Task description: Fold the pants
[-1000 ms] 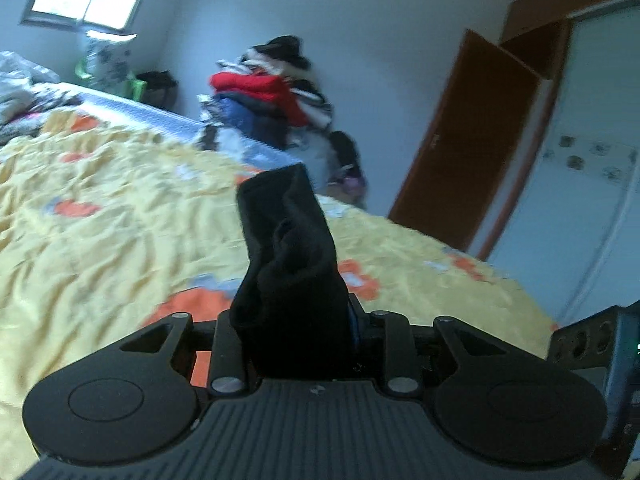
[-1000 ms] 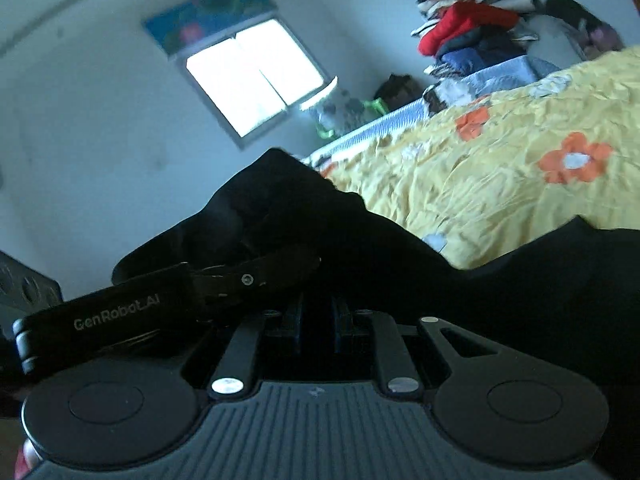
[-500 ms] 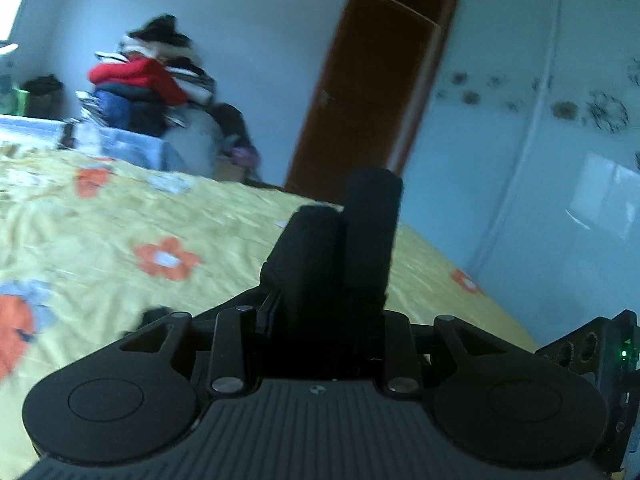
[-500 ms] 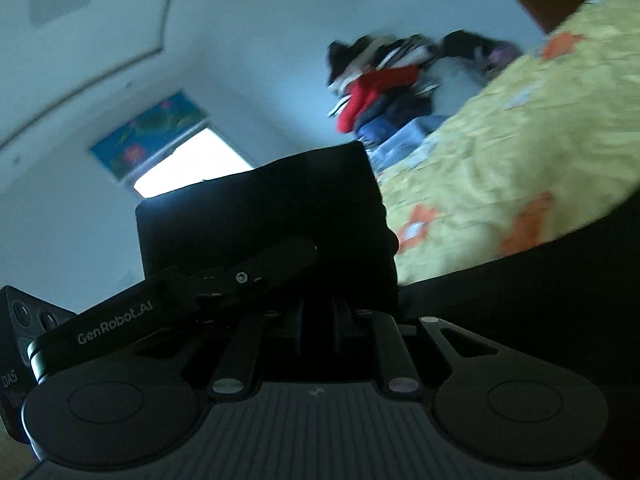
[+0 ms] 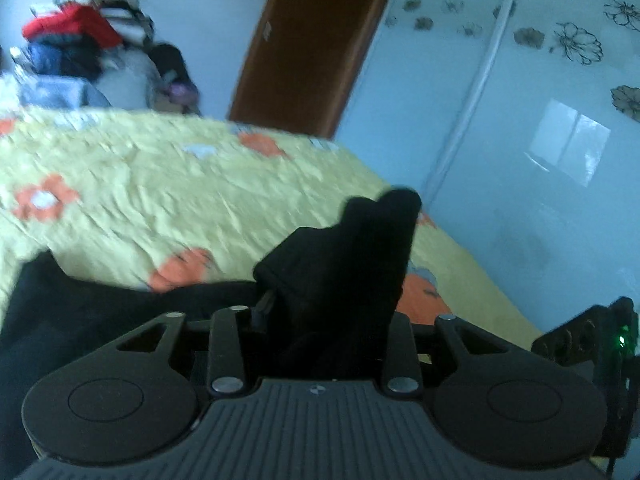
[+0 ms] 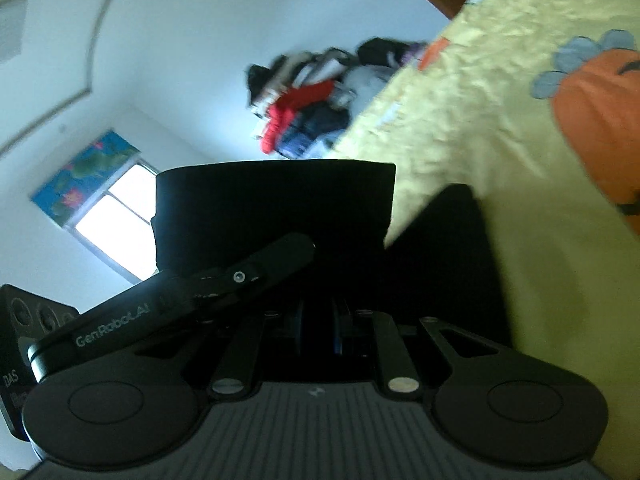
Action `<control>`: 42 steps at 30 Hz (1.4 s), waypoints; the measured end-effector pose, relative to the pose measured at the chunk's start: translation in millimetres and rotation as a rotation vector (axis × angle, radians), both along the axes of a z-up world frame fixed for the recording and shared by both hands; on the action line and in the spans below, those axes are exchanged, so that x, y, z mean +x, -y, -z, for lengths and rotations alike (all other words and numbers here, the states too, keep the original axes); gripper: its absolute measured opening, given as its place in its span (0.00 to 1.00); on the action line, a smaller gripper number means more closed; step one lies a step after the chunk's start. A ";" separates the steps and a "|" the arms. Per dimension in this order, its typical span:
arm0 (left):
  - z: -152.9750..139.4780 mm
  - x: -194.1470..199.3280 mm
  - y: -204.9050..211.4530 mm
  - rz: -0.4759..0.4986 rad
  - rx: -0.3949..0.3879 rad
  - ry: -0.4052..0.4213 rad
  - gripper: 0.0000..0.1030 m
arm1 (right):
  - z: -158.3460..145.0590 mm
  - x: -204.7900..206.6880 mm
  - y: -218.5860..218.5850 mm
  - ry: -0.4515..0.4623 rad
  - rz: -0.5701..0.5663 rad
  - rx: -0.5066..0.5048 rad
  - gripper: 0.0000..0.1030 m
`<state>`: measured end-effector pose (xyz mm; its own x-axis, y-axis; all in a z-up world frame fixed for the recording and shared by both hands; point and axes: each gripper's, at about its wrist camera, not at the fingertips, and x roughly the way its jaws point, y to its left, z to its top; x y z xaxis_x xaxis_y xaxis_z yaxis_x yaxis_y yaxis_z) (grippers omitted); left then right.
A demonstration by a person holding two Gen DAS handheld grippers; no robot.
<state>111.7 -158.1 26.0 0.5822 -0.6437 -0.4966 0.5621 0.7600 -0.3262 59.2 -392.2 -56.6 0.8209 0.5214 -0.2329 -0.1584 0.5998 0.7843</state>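
My left tool (image 5: 324,316) is clamping a bunched fold of the black pants (image 5: 348,264), the cloth sticking up between its fingers and hiding their tips. More of the same dark fabric is trailing away to the left of that tool and lying on the bed (image 5: 120,184), whose yellow cover with orange flowers is looking blurred in this view. My right tool (image 6: 318,320) is also pinching the pants (image 6: 276,208): a wide, flat-topped band of black cloth is standing up just ahead of its narrow jaws, and another dark stretch is hanging off to the right across the yellow bed cover (image 6: 500,120). A black bar marked GenRobot.AI (image 6: 176,312) is crossing in front of my right tool at a slant, from lower left toward the cloth. Farther off, beyond the bed, a heap of clothes (image 5: 84,40) with a red garment on it is sitting against the pale wall, and the right wrist view is showing the same heap (image 6: 304,104). A brown wooden door (image 5: 312,44) is standing beside a glossy white panel with flower outlines (image 5: 520,100). Far to the left in the right wrist view, a bright window (image 6: 116,220) is glowing under a blue flowered blind (image 6: 80,176).
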 end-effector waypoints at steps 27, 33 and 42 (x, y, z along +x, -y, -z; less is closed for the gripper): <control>6.5 59.9 -86.4 -0.246 0.331 0.017 0.77 | -46.9 51.5 17.0 -0.036 0.003 -0.374 0.60; 26.6 77.5 -84.1 -0.281 0.364 0.004 0.78 | -47.3 63.3 -5.6 -0.029 -0.065 -0.549 0.16; 40.5 91.7 -92.3 -0.403 0.318 -0.031 0.74 | -56.0 42.3 4.7 0.020 0.106 -0.662 0.07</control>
<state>203.4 -65.8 -14.4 0.7347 -0.1861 -0.6524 0.1982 0.9786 -0.0559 101.5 -397.0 -0.6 0.8674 0.1899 -0.4600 -0.0828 0.9665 0.2429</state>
